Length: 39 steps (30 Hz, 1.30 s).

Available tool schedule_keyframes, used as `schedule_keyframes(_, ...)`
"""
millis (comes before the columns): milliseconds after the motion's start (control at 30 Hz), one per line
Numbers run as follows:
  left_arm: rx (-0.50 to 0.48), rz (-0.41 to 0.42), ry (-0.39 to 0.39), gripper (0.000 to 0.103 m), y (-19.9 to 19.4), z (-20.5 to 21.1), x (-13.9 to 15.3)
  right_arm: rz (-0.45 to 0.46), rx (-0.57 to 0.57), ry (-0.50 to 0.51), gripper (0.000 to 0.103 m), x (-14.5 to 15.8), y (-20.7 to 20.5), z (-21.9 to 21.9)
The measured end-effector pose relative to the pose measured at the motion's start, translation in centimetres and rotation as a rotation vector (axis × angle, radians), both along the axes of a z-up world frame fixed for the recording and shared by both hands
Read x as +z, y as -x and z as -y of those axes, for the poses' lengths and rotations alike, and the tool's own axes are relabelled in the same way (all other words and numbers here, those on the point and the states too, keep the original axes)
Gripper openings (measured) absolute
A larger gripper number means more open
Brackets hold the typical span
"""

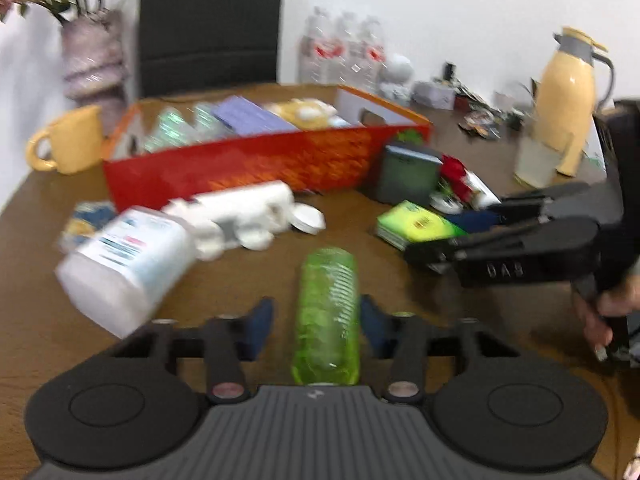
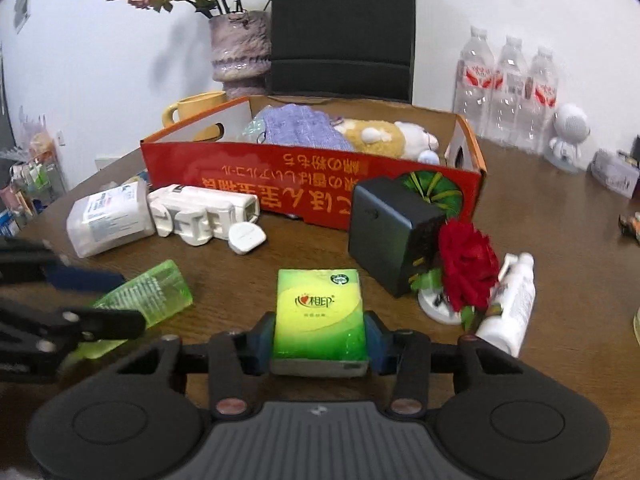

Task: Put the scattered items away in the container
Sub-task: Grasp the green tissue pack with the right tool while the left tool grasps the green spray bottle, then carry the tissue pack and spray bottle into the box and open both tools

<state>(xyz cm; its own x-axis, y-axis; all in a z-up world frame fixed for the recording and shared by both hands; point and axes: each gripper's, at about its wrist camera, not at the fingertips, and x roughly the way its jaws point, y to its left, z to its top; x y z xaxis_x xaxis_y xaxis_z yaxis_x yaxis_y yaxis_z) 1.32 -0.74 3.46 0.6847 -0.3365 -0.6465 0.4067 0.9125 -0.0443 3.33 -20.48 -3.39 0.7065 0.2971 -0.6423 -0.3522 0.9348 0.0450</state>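
In the right wrist view, far left of the frame, a white labelled tub lies on its side on the brown surface, touching a white boxy device with a small round case at its near end. These sit just in front of the red cardboard box, the container, which already holds a purple knitted piece and a plush toy.

At lower left, the left claw straddles a green bottle lying flat. In the left wrist view its blue pads stand apart on either side of the bottle, with gaps showing, so it seems poised to grip rather than clamped.

At centre, the right claw is pressed onto the sides of a green tissue pack, probably ready for carrying toward the box.

Right of centre, a dark case leans by the box wall, with a red flower and a white bottle lying beside it, all outside the container.
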Motion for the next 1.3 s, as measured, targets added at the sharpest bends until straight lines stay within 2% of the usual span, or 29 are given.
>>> schedule_keyframes(100, 0.006, 0.009, -0.033, 0.031, 0.8, 1.0, 0.0, 0.013, 0.01, 0.0, 0.044, 0.3, 1.3, 0.1)
schedule_keyframes(167, -0.004, -0.014, 0.001, 0.031, 1.4, 1.3, 0.2, 0.044, 0.012, -0.007, 0.044, 1.0, 2.1, 0.2)
schedule_keyframes(233, -0.017, -0.004, 0.012, 0.031, 2.0, 1.8, 0.9, 0.063, 0.007, -0.028, 0.044, 2.0, 2.5, 0.4)
schedule_keyframes(367, -0.041, 0.005, 0.094, 0.031, 1.7, 1.0, 4.2, 0.116, 0.0, -0.075, 0.044, 4.8, 2.5, 1.2)
schedule_keyframes(467, -0.024, 0.016, 0.147, 0.031, -0.2, -0.3, 7.0, 0.163, 0.003, -0.092, 0.044, 7.7, 1.2, 1.5)
schedule_keyframes(600, 0.064, 0.056, 0.139, 0.031, -5.0, -1.9, 10.9, 0.153, 0.024, -0.129, 0.044, 10.7, -3.4, 0.6)
schedule_keyframes(667, 0.109, 0.042, 0.124, 0.031, -8.3, -2.4, 12.1, 0.14, 0.03, -0.128, 0.044, 11.6, -6.4, -0.6)
schedule_keyframes(800, 0.156, -0.054, 0.083, 0.031, -15.4, -3.1, 12.6, 0.04, 0.018, -0.166, 0.044, 11.6, -12.3, -3.1)
schedule_keyframes(1000, 0.282, -0.224, 0.017, 0.031, -22.8, -4.9, 9.3, -0.169, -0.024, -0.193, 0.044, 8.3, -19.3, -6.6)
schedule_keyframes(1100, 0.334, -0.256, -0.036, 0.031, -24.2, -5.1, 7.5, -0.288, -0.052, -0.209, 0.046, 6.3, -21.1, -7.7)
schedule_keyframes(1200, 0.347, -0.275, -0.04, 0.031, -24.4, -5.4, 6.5, -0.328, -0.06, -0.191, 0.047, 5.4, -21.3, -8.2)
schedule_keyframes(1233, 0.346, -0.286, -0.032, 0.032, -24.2, -5.6, 6.5, -0.359, -0.062, -0.204, 0.051, 5.2, -21.4, -8.1)
schedule_keyframes(1267, 0.345, -0.282, -0.01, 0.039, -23.9, -5.9, 6.6, -0.39, -0.063, -0.218, 0.054, 5.0, -21.4, -7.9)
schedule_keyframes(1300, 0.346, -0.273, 0.016, 0.049, -23.6, -6.2, 6.9, -0.415, -0.061, -0.231, 0.064, 4.8, -21.3, -7.8)
